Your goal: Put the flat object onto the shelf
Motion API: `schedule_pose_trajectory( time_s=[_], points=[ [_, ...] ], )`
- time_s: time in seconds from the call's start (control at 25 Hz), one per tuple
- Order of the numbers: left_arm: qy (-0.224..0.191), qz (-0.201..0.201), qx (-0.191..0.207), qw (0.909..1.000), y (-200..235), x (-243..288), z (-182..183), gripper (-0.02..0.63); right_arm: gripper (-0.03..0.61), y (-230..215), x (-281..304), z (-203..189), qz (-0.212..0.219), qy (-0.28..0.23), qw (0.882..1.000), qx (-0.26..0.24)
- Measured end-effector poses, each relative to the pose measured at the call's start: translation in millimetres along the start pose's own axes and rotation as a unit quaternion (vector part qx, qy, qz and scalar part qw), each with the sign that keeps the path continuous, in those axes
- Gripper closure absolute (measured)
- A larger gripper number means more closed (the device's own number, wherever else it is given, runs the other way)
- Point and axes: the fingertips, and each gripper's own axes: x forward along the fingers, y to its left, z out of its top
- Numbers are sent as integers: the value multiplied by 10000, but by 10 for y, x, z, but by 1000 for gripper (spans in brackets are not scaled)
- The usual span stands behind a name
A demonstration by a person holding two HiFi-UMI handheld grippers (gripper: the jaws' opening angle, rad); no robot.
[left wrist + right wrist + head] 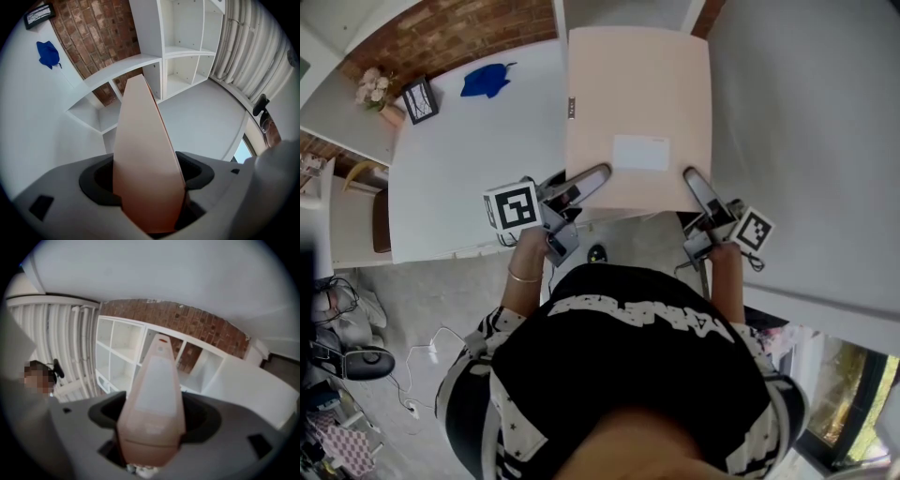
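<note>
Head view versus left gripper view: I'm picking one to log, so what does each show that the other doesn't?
Only the head view shows the right tool and the white label on the flat object. Only the left gripper view shows the open compartments of the shelf and the jaws of the left tool shut on the flat object's edge. Both show the flat object, the left tool and the blue cloth.

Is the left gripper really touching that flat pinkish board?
Touching. In its own view, the left gripper has both jaws pressed on the flat board, with no gap.
</note>
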Motion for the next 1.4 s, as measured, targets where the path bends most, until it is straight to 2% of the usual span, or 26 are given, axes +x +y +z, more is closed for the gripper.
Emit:
schedule_pose_trajectory(
  time_s=[0.16, 0.4, 0.72, 1.4],
  points=[
    [-56, -29, -69, 10000, 276, 175, 187, 236, 202, -287, 224, 132, 4, 2, 10000, 45],
    [14, -78, -74, 9999, 123, 140, 229, 236, 201, -107, 181, 156, -111, -87, 9999, -29],
    [-27, -92, -125, 9999, 141, 221, 300, 238, 201, -156, 233, 263, -139, -102, 9998, -102],
    [-537, 341, -148, 9979, 264, 445, 458, 239, 201, -410, 476, 619, 8, 465, 9989, -56]
  ],
)
